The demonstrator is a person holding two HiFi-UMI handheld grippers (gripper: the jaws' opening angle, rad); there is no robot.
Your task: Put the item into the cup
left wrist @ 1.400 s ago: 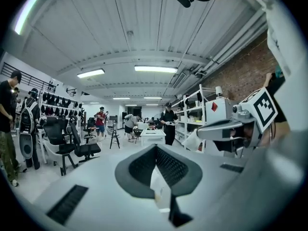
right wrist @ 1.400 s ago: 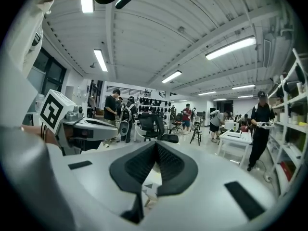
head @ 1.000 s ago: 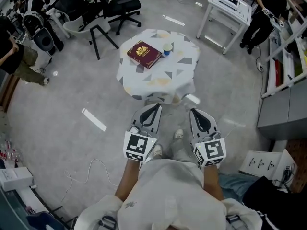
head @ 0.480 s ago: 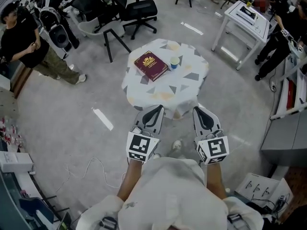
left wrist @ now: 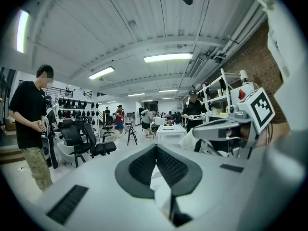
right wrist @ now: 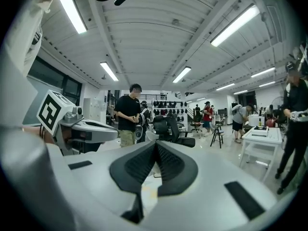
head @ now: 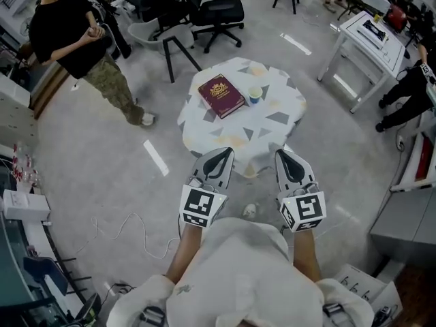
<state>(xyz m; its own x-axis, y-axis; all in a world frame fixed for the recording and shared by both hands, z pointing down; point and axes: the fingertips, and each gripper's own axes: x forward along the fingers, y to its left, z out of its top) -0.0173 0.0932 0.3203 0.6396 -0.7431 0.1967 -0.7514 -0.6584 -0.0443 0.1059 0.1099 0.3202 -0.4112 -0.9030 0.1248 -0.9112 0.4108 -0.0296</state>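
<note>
A small round table (head: 272, 125) under a white cloth with grey and yellow triangles stands on the floor ahead of me. On it lie a dark red book (head: 221, 95) with a gold crest and, just to its right, a small cup (head: 255, 95). My left gripper (head: 224, 152) and right gripper (head: 281, 154) are held side by side in front of my chest, short of the table's near edge. Both are shut with nothing between the jaws. The left gripper view (left wrist: 155, 146) and the right gripper view (right wrist: 155, 144) look out level across the room, not at the table.
A person in a black shirt (head: 71, 36) stands on the floor at the left. Office chairs (head: 218, 12) are behind the table. A white desk (head: 371, 36) and another person (head: 409, 94) are at the right. A cable (head: 129, 227) lies on the floor near my feet.
The table has shifted right and down in the head view. The person in black has come further into view at the left. Both grippers stay shut, side by side.
</note>
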